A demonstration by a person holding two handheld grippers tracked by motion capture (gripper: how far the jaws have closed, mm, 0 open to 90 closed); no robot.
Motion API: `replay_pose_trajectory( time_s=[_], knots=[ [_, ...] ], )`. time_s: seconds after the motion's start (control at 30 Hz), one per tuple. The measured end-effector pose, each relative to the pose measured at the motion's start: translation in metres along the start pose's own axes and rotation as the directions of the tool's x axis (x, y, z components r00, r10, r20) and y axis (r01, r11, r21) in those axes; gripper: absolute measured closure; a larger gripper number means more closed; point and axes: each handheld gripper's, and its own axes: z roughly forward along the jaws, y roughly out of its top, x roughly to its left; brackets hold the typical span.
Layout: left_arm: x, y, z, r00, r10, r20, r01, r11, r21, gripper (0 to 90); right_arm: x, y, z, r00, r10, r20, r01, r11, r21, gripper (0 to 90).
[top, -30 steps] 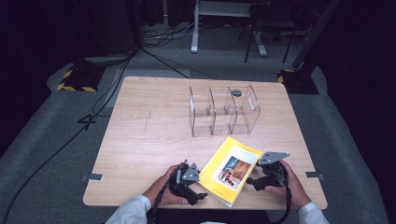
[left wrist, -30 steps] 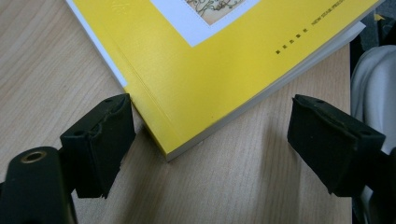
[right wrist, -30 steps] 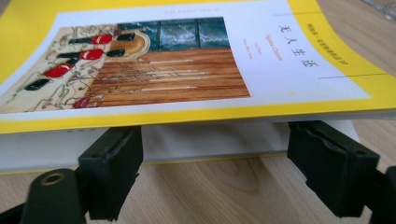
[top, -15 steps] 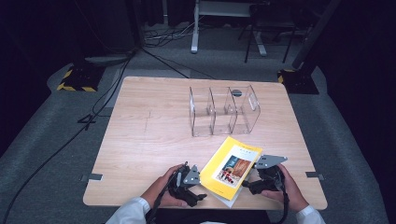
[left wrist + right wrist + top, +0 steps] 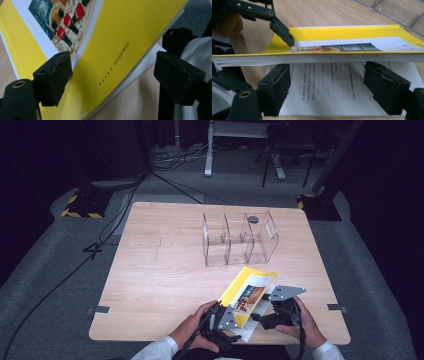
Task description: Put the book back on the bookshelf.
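Observation:
A yellow book (image 5: 248,292) with a picture on its cover lies at the table's near edge, its right side tipped up off a white printed sheet (image 5: 266,298). My left gripper (image 5: 225,314) is at the book's near left corner. In the left gripper view the jaws (image 5: 112,67) straddle the edge of the cover (image 5: 120,37), have just been opening, and the pads do not press. One left fingertip (image 5: 287,37) touches the cover. My right gripper (image 5: 264,317) stands open just under the book's page edge (image 5: 337,58), over the sheet (image 5: 329,72).
A clear acrylic rack (image 5: 239,240) with several upright compartments stands mid-table beyond the book, with a small dark disc (image 5: 253,219) behind it. The table's front edge (image 5: 150,338) runs right by both hands. Cables and stand feet lie on the floor beyond.
The left gripper has moved right, up to the book's corner. The book's right side has risen off the table, so the white sheet under it now shows. The right gripper shifted slightly left.

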Motion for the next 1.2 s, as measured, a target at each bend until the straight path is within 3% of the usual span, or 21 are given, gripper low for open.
replay_pose_trajectory(
  time_s=[0.13,0.2,0.37,0.43,0.53,0.67,0.73,0.83,0.87,0.97,1.03,1.13,1.2],
  knots=[
    [-0.001,0.000,0.000,0.9978,0.006,-0.066,-0.007,0.9999,-0.012,19.1,0.001,0.009,0.001,0.9999,0.012,0.002,-0.012,1.000,-0.028,22.1],
    [-0.001,0.000,-0.002,0.9955,-0.012,-0.094,0.010,0.9997,-0.021,25.0,0.000,0.013,0.001,0.9997,0.024,0.002,-0.024,0.999,-0.046,22.1],
    [0.008,-0.003,-0.008,0.9888,-0.038,-0.144,0.029,0.9979,-0.058,52.0,-0.001,0.019,0.004,0.9993,0.035,-0.012,-0.036,0.997,-0.066,22.0],
    [0.010,-0.004,-0.012,0.9905,-0.014,-0.137,0.005,0.9978,-0.067,58.3,-0.003,0.018,0.003,0.9989,0.042,-0.022,-0.043,0.997,-0.071,22.0],
    [0.012,-0.003,-0.020,0.9879,0.009,-0.155,-0.023,0.9961,-0.086,71.0,-0.007,0.013,-0.003,0.9984,0.043,-0.036,-0.046,0.996,-0.075,22.6],
    [0.019,-0.005,-0.030,0.9905,0.011,-0.137,-0.025,0.9946,-0.101,81.7,-0.010,0.002,-0.023,0.9979,-0.013,-0.063,0.006,0.994,-0.111,22.8],
    [0.019,-0.007,-0.030,0.9872,0.046,-0.152,-0.058,0.9959,-0.069,82.3,-0.010,0.000,-0.035,0.9973,-0.054,-0.050,0.046,0.989,-0.138,23.6],
    [0.023,-0.011,-0.032,0.9905,0.037,-0.132,-0.047,0.9957,-0.080,81.9,-0.009,0.001,-0.043,0.9929,-0.116,-0.029,0.109,0.980,-0.168,23.6],
    [0.023,-0.011,-0.032,0.9905,0.037,-0.132,-0.047,0.9957,-0.080,81.8,-0.009,0.001,-0.043,0.9929,-0.116,-0.029,0.109,0.980,-0.168,23.6],
    [0.027,-0.013,-0.035,0.9926,0.038,-0.115,-0.048,0.9957,-0.079,81.9,-0.001,0.007,-0.040,0.9761,-0.217,0.003,0.215,0.963,-0.165,23.6],
    [0.030,-0.016,-0.037,0.9937,0.042,-0.104,-0.049,0.9961,-0.073,81.7,0.006,0.013,-0.030,0.9569,-0.290,0.005,0.288,0.946,-0.147,23.3],
    [0.035,-0.021,-0.041,0.9954,0.041,-0.087,-0.046,0.9970,-0.062,81.0,0.011,0.018,-0.015,0.9398,-0.342,0.003,0.339,0.933,-0.121,24.0],
    [0.039,-0.025,-0.046,0.9967,0.029,-0.076,-0.034,0.9972,-0.067,80.3,0.013,0.021,-0.004,0.9278,-0.372,-0.029,0.367,0.923,-0.113,26.5]
  ],
)
